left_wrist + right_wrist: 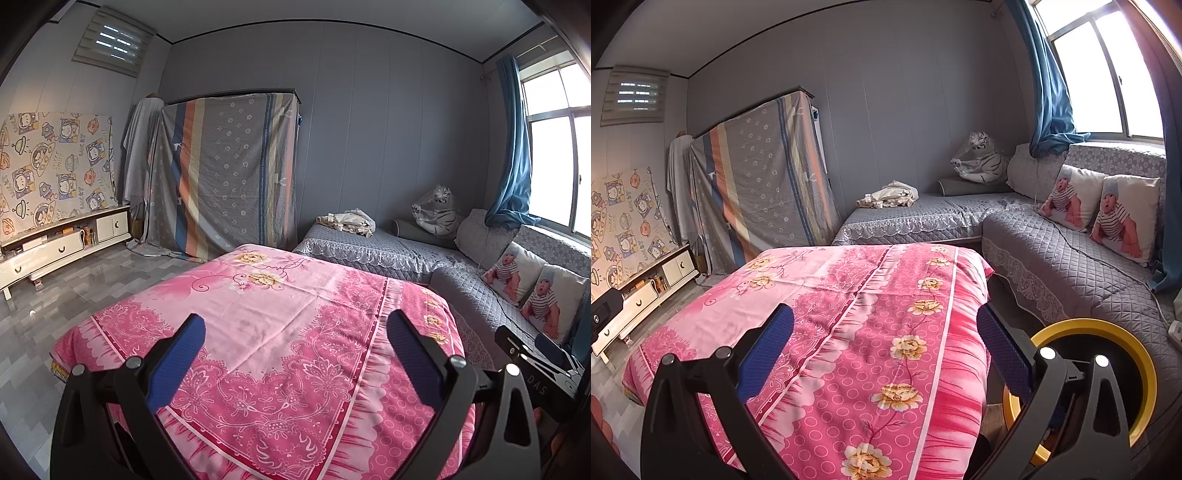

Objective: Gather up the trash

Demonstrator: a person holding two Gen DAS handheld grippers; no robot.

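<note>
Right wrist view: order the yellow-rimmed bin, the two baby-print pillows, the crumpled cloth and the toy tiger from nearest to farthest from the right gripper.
1. Yellow-rimmed bin: low right, beside the right gripper.
2. Baby-print pillows: right, on the grey sofa.
3. Crumpled cloth and toy tiger: both at the sofa's far end near the wall, too close to call.

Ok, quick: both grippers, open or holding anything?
Left gripper: open, holding nothing, over the pink cloth.
Right gripper: open, holding nothing.
</note>
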